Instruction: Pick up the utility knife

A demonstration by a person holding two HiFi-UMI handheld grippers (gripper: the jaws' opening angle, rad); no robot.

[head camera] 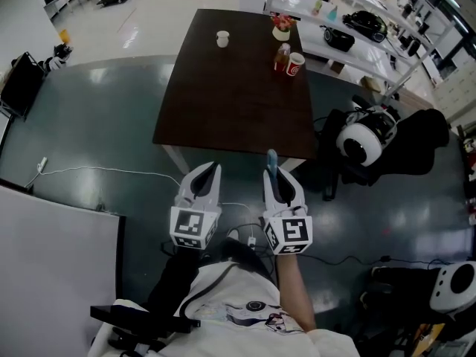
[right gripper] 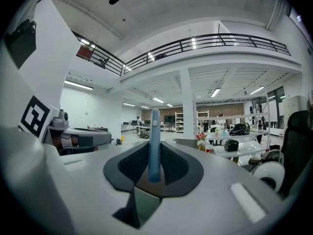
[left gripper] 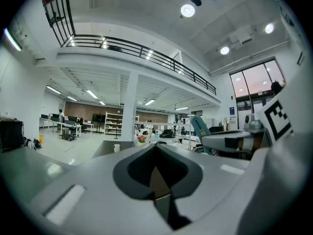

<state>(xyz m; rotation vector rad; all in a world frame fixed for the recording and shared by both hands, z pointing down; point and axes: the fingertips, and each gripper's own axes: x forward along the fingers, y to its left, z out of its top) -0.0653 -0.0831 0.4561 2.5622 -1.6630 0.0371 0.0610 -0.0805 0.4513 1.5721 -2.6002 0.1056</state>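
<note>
Blue utility knife (right gripper: 154, 146) stands upright, clamped in the right gripper (head camera: 278, 178), low centre of the head view, at the near edge of the dark table (head camera: 223, 103). Beside it, the left gripper (head camera: 210, 175) looks closed with nothing in it. Grey floor (head camera: 111, 117) spreads wide at left.

The knife (right gripper: 154, 141) was a slim, light-blue bar with a rounded tip and a small pale button near that end. It was pinched at its base between the right gripper's (right gripper: 154, 173) fingers, off the bench (head camera: 223, 88), with its tip near the bench's near edge.
</note>
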